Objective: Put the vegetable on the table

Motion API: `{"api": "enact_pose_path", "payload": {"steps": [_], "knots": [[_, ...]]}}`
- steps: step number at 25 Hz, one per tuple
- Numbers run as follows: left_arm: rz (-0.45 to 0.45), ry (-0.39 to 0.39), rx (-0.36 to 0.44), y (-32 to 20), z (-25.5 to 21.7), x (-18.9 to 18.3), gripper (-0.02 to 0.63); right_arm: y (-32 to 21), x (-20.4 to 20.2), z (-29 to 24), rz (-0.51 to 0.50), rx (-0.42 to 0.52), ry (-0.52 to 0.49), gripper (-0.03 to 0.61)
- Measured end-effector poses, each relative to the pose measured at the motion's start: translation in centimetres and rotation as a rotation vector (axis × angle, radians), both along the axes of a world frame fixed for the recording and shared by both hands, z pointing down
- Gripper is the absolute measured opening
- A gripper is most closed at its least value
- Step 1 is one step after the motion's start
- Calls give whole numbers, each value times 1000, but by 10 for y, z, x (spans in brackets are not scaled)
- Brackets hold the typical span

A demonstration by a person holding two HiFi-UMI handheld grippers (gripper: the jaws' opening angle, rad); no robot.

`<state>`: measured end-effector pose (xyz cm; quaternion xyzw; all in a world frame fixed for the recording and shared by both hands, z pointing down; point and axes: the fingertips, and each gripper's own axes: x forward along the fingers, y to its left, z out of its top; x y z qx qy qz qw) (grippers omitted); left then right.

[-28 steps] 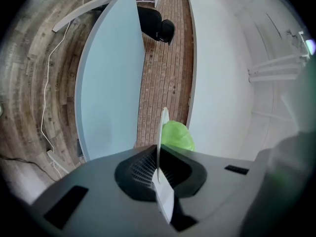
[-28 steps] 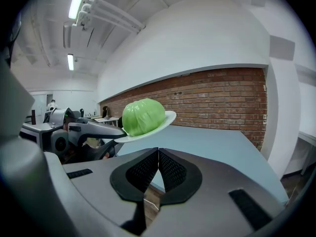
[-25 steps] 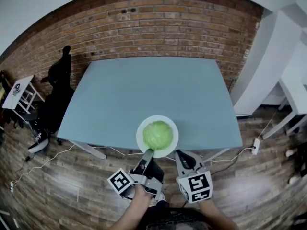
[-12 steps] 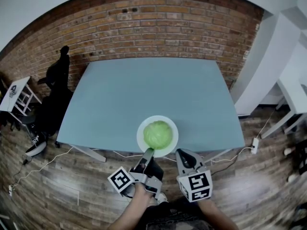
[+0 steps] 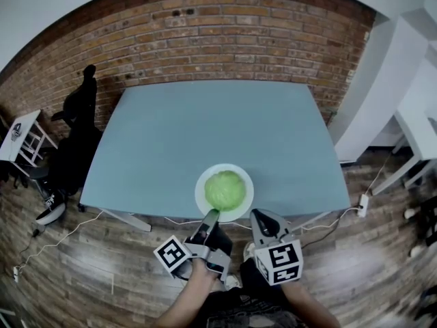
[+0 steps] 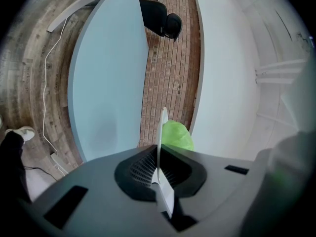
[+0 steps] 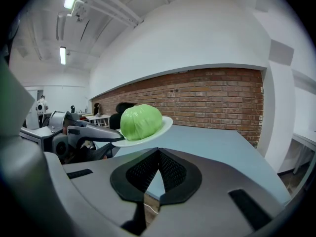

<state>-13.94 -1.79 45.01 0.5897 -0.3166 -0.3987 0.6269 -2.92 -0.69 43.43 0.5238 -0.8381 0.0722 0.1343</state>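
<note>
A round green cabbage (image 5: 225, 189) lies on a white plate (image 5: 239, 209) over the front edge of the blue-grey table (image 5: 205, 121). My left gripper (image 5: 211, 216) is shut on the plate's near rim. In the left gripper view the plate (image 6: 162, 125) stands edge-on between the jaws, with the cabbage (image 6: 177, 136) behind it. In the right gripper view the plate (image 7: 160, 128) hangs tilted above the table (image 7: 212, 139) with the cabbage (image 7: 140, 121) on it. My right gripper (image 5: 262, 218) is shut and empty, just right of the plate.
A brick wall runs behind the table. A black chair (image 5: 78, 125) and a small white table (image 5: 20, 134) stand at the left, white furniture (image 5: 413, 125) at the right. Cables and a power strip (image 5: 362, 207) lie on the wooden floor.
</note>
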Motion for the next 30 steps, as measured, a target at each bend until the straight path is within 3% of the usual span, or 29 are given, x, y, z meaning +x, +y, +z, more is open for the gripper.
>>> {"api": "enact_pose_path", "payload": {"steps": [30], "knots": [[-4,-13,-35,-80,13,21,9,-87,20,10,-25,-18,-29,8]]}}
